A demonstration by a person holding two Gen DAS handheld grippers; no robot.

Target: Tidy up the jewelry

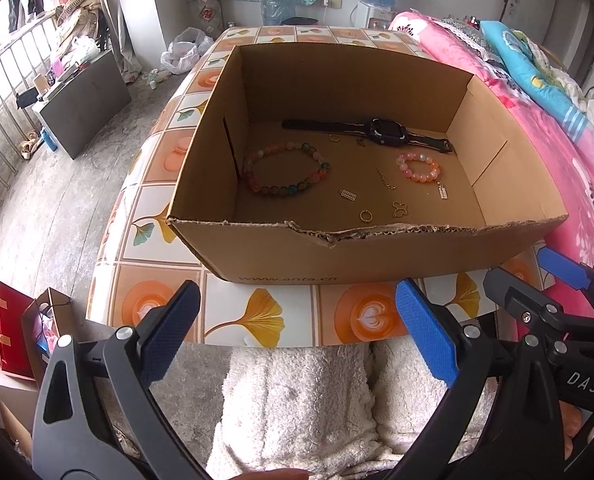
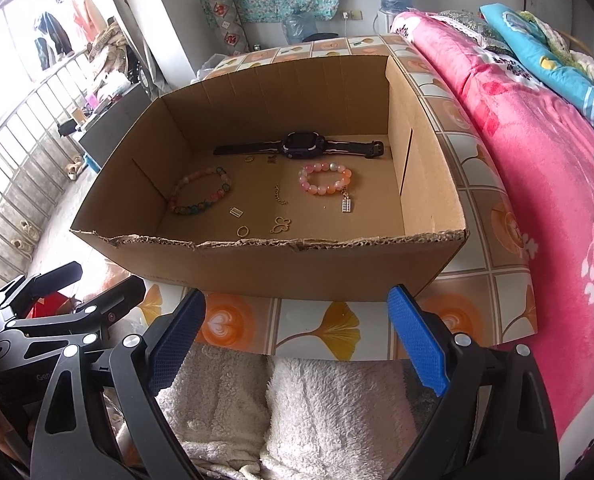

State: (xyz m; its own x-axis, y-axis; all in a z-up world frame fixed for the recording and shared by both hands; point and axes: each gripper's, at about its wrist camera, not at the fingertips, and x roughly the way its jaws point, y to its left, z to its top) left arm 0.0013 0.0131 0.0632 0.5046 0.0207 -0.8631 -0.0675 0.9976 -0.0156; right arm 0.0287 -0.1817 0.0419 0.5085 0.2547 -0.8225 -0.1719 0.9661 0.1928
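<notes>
- Looking through the left wrist camera, I see my left gripper (image 1: 297, 336) held low in front of the table (image 1: 265, 316), its blue-padded fingers (image 1: 427, 340) spread wide apart with nothing between them.
- Past it, an open cardboard box (image 1: 337, 252) stands on the table's patterned cloth, its torn near rim facing me.
- On the box floor a dark watch (image 1: 385, 132) lies flat along the far wall, strap stretched out.
- A large multicoloured bead bracelet (image 1: 285, 174) lies to the left; a smaller pink bead bracelet (image 1: 417, 166) with a dangling gold charm (image 1: 443, 192) lies to the right, apart from it.
- Between and before them are small gold pieces: a short chain (image 1: 385, 179), a rectangular pendant (image 1: 347, 193), a ring (image 1: 365, 215) and a butterfly outline (image 1: 397, 209).
- At the right edge, my right gripper (image 1: 553, 280) shows side-on beside a pink bed quilt (image 1: 577, 184).

- From the right wrist camera, my right gripper (image 2: 301, 340) hangs before the table edge, jaws parted wide and empty.
- Both bracelets, the pink one (image 2: 325, 179) and the multicoloured one (image 2: 201, 194), lie inside the box (image 2: 297, 268), with the watch (image 2: 303, 146) behind them.
- The ring (image 2: 242, 231) and butterfly (image 2: 281, 225) lie nearest the front wall.
- My left gripper (image 2: 57, 300) appears at lower left; from here I cannot tell its opening.
- White fleece fabric (image 2: 297, 408) fills the frame beneath both grippers.
</notes>
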